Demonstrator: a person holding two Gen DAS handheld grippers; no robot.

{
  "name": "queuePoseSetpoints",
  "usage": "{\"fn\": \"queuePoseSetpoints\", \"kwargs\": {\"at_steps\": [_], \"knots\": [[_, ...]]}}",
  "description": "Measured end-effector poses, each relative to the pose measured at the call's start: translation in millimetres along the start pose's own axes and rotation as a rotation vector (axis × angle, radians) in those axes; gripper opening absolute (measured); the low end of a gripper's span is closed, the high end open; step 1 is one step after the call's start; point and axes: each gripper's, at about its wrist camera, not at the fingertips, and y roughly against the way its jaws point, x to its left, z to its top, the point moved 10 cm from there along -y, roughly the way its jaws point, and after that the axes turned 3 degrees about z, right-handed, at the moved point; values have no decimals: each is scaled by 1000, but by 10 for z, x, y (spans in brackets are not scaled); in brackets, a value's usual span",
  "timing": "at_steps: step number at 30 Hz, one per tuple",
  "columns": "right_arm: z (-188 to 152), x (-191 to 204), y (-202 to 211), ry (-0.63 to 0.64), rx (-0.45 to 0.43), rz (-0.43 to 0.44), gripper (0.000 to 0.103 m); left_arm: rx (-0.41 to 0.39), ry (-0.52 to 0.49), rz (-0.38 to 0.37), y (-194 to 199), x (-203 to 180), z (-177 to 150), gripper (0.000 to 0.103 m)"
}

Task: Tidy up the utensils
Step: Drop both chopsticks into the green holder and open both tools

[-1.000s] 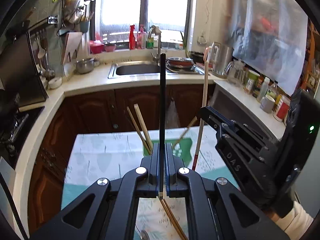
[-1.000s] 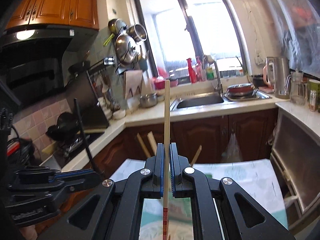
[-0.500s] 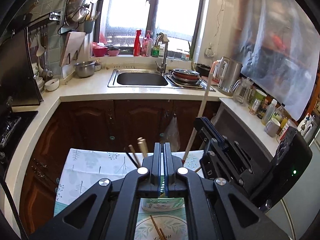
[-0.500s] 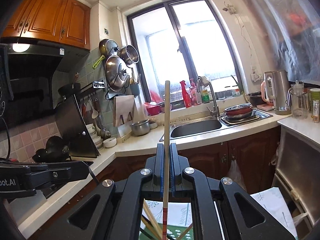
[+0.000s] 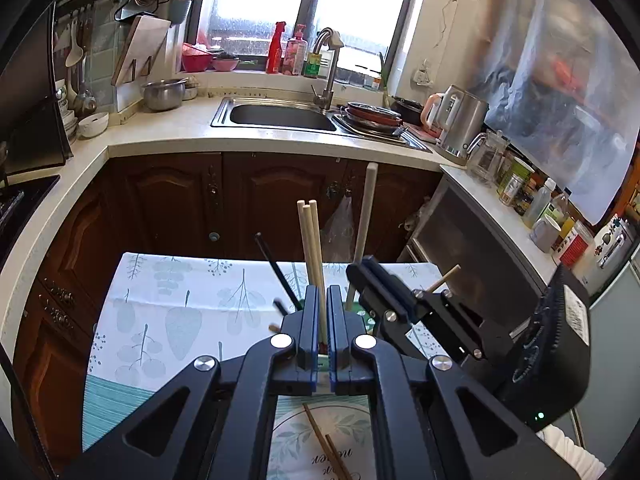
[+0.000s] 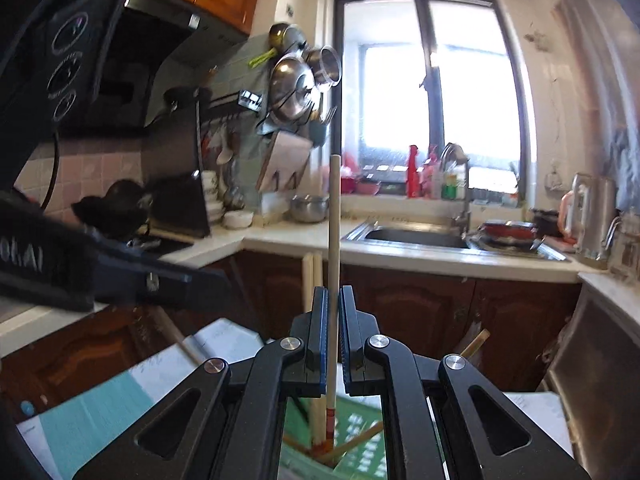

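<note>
My right gripper (image 6: 333, 334) pinches a pale chopstick (image 6: 334, 264) upright, red-banded tip down in the green basket (image 6: 360, 444). My left gripper (image 6: 120, 280) shows blurred beside it

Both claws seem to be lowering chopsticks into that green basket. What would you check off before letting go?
1. Right gripper clamped on the pale chopstick: ok.
2. Its lower end inside the green basket: ok.
3. Left gripper shut; whether it holds anything: cannot tell.
4. Black chopstick standing in the basket: ok.
5. Grippers apart from each other: ok.
6. Two chopsticks on the plate, waiting: not ok.
</note>
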Motion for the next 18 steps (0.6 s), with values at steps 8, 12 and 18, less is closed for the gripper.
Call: {"fn": "queuePoseSetpoints", "kwargs": {"at_steps": [8, 12, 18], "knots": [[-405, 225, 64, -16, 87, 27, 7, 27, -24, 11, 171, 78, -200, 6], [-515, 266, 232, -36, 126, 14, 7, 58, -24, 11, 308, 119, -387, 16], [-601, 304, 678, -81, 217, 3, 8, 100, -33, 31, 537, 250, -709, 21]]}}
